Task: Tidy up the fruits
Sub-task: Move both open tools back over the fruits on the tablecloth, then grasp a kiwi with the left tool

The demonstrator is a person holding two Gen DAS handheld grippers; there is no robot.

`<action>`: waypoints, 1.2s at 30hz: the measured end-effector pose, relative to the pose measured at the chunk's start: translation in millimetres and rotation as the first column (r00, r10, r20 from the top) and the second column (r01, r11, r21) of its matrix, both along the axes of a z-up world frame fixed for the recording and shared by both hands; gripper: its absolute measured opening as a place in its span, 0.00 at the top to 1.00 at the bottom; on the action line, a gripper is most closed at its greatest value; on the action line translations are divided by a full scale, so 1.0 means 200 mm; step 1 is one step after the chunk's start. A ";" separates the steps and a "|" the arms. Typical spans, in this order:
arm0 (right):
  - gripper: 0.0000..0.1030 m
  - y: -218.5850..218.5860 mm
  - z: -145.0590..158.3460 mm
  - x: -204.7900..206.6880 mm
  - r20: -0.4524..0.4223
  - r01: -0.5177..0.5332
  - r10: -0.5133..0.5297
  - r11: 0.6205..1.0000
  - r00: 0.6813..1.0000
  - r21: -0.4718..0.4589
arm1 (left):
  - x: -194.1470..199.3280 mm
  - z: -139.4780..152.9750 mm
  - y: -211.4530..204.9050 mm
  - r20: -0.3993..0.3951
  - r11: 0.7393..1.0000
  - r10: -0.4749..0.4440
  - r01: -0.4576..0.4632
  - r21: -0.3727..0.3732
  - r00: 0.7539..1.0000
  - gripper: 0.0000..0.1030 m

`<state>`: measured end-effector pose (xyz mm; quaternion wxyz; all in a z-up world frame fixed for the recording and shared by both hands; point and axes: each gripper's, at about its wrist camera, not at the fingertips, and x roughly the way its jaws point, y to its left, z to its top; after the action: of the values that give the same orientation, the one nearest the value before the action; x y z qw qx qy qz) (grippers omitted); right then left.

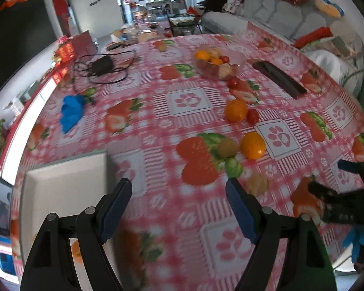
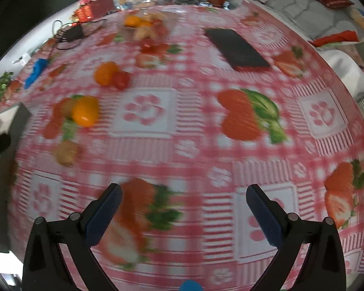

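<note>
I see both the left gripper (image 1: 178, 191) and right gripper (image 2: 183, 197) wide open, holding nothing, above the tablecloth (image 1: 157, 101); oranges (image 1: 253, 145) lie loose.

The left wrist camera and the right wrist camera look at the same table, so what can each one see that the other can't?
Only the left wrist view shows the right gripper reaching in and the whole white tray; the right wrist view catches just the tray's corner. Only the right wrist view shows the red strawberry print near the table's right edge. Both show the fruit bowl, the loose oranges, the small red fruit, the dark flat slab, the blue cloth and the charger with its cable.
</note>
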<state>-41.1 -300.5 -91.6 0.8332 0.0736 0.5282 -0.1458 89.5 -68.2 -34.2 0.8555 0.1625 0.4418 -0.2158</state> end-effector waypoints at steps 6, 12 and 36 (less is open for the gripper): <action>0.00 -0.02 -0.02 -0.06 0.042 -0.016 0.016 1.000 0.999 -0.004 | 0.07 -0.11 -0.16 -0.006 0.996 -0.068 0.069 0.052 0.998 0.20; 0.00 -0.01 -0.02 -0.08 0.080 -0.027 0.028 0.999 0.996 -0.020 | 0.13 -0.18 -0.24 -0.023 0.994 -0.088 0.089 0.055 0.996 0.20; 0.00 0.00 -0.03 -0.09 0.119 -0.042 0.046 0.998 0.992 -0.036 | 0.18 -0.22 -0.32 -0.117 0.998 -0.054 0.051 -0.030 0.992 0.71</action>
<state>-60.0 -300.9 -97.2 0.8674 0.0566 0.4765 -0.1316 125.8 -131.5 -78.5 0.8242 0.1493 0.4839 -0.2534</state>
